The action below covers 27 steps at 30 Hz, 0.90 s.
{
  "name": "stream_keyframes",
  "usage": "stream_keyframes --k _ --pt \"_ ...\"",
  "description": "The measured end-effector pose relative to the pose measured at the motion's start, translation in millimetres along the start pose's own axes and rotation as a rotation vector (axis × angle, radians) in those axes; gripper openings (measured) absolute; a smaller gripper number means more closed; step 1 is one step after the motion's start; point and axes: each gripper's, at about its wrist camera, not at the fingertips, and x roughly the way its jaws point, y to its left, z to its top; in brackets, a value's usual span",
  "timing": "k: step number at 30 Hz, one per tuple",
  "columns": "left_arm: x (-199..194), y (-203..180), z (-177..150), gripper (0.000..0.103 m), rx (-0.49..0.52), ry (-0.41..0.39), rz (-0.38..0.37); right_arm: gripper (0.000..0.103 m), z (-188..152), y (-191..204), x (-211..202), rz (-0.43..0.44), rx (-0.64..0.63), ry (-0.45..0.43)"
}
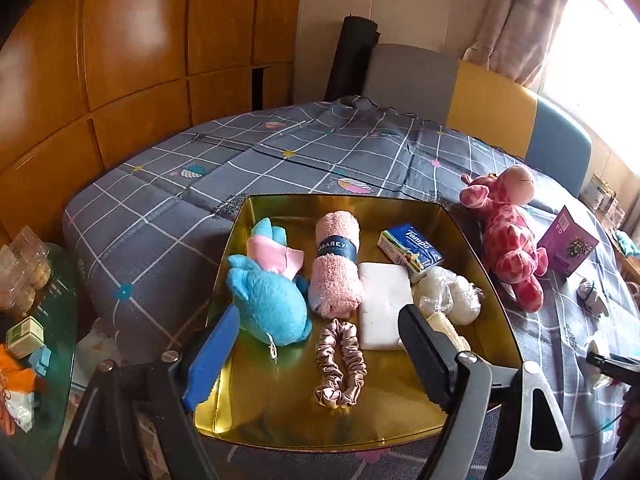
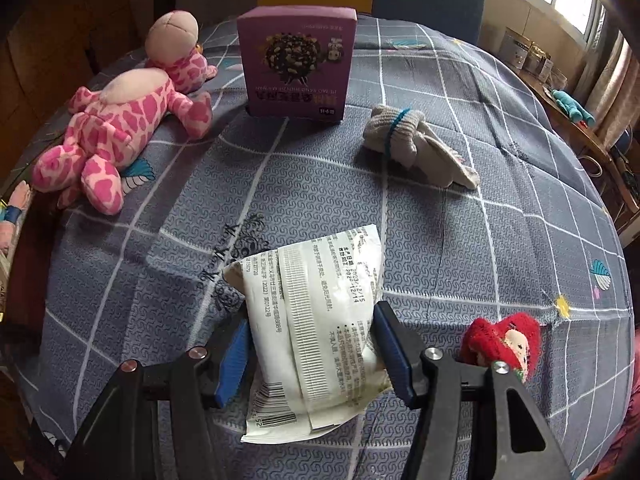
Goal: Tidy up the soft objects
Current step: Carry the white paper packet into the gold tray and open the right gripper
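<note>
The left claw (image 1: 320, 356) stands wide apart over the near edge of the gold tray (image 1: 472, 240), low in its view, with nothing gripped. A pink scrunchie (image 1: 340, 364) lies loose on the tray floor between the two fingers, touched by neither.

Left to right in the tray: a blue plush toy (image 1: 268, 300) with a pink piece on top, a rolled pink towel (image 1: 334, 264) with a dark band, a white pad (image 1: 384, 304), a blue tissue pack (image 1: 410, 248) behind it, and a white bundle in clear wrap (image 1: 448, 292). The claw's right finger covers the pad's near corner and part of a pale object I cannot identify. On the table (image 1: 160, 220), right of the tray, lies a pink giraffe toy (image 1: 508, 240).

The right claw (image 2: 312, 352) is about half closed, both pads pressing the sides of a white packet (image 2: 316, 328) low in the centre of its view; the packet's bottom end hangs below the fingers.

On the cloth beyond it, the giraffe lies at upper left, a purple box (image 2: 296, 64) stands top centre and a grey bundled sock (image 2: 416, 144) sits right of centre. A small red-haired doll (image 2: 508, 340) at lower right is partly hidden behind the claw's right arm.
</note>
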Motion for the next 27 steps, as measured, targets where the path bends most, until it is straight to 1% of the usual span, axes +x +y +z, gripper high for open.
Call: stream_keyframes --k 4,9,14,18,21,23,27 --pt "-1.5 -1.3 -2.1 0.086 0.004 -0.003 0.004 0.059 4.7 17.9 -19.3 0.037 -0.023 -0.04" --pt "-4.5 0.9 -2.7 0.091 -0.001 -0.011 0.003 0.059 6.2 63.1 -37.1 0.11 -0.107 -0.079" --pt "-8.1 5.0 -2.6 0.092 -0.004 -0.023 0.012 0.059 7.2 125.8 -60.6 0.23 -0.24 -0.113" --pt "-10.1 9.0 -1.6 0.092 -0.014 -0.027 0.015 0.059 5.1 183.3 -79.4 0.346 -0.344 -0.136" --pt "-11.0 13.7 -0.8 0.092 -0.021 -0.029 0.001 0.059 2.4 228.3 -85.3 0.437 -0.416 -0.132" --pt "-11.1 17.4 -0.3 0.092 -0.025 -0.031 0.001 0.059 0.1 256.8 -83.3 0.475 -0.453 -0.125" --pt "-10.2 26.6 -0.7 0.092 -0.046 -0.03 0.017 0.059 -7.4 304.1 -69.4 0.508 -0.5 -0.097"
